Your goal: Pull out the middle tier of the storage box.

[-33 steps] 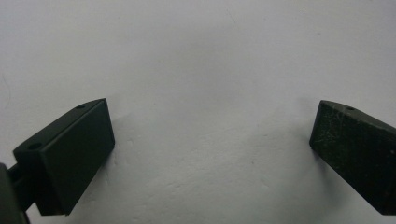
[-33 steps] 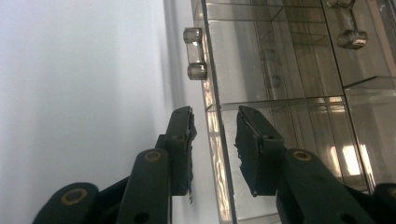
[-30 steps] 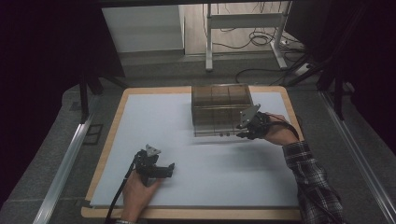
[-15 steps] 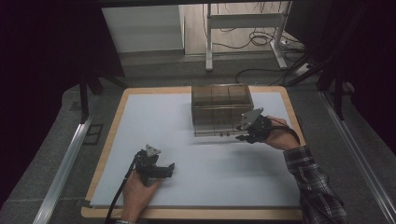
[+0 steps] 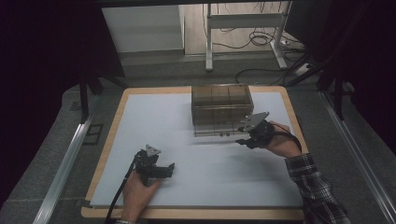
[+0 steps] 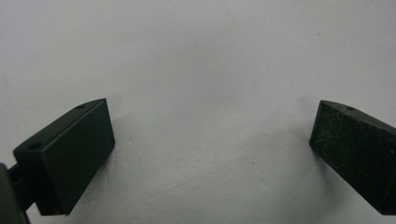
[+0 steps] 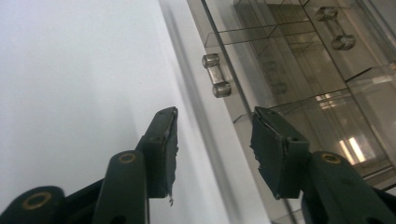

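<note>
Smoky clear plastic box, round knobs, by opening right gripper.

High view looks down on the white table; tool views sit close over it.

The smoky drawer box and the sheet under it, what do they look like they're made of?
The drawer box looks like tinted clear plastic, probably acrylic: glossy and see-through, with inner dividers visible through its walls. Its small knobs look like clear plastic too. The sheet is matte pale white, perhaps paper or thin plastic, lying on a wooden-looking board.
</note>
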The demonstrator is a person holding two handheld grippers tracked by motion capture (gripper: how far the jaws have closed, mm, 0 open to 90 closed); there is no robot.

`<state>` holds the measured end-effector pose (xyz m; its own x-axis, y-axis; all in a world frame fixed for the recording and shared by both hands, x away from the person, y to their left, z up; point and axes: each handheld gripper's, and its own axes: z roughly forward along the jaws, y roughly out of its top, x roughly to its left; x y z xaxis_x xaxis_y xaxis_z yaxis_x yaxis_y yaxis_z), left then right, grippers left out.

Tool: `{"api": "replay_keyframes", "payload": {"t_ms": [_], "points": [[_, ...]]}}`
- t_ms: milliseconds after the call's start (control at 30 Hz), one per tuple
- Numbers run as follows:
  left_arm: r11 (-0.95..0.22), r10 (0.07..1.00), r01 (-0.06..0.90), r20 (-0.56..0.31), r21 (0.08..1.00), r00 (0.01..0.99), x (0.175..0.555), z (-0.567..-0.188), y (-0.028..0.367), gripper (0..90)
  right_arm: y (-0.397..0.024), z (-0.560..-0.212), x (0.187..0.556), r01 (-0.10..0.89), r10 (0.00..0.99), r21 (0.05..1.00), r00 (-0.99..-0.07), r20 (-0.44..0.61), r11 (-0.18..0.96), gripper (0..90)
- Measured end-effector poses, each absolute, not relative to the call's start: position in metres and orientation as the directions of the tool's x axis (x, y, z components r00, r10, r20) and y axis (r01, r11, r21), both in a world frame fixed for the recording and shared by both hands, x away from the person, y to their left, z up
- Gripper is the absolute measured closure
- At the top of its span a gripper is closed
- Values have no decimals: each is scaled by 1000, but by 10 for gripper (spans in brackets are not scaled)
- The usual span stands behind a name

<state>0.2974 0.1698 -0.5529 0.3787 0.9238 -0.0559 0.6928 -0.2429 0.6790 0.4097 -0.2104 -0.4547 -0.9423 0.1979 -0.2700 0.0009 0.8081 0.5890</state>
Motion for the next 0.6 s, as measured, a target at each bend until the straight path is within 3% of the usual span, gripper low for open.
{"api": "replay_keyframes", "payload": {"t_ms": [600], "points": [[-243,924,693,-56,679,379,297,-553,170,0,-215,-471,393,118,316,645,-928,-200,755,310]]}}
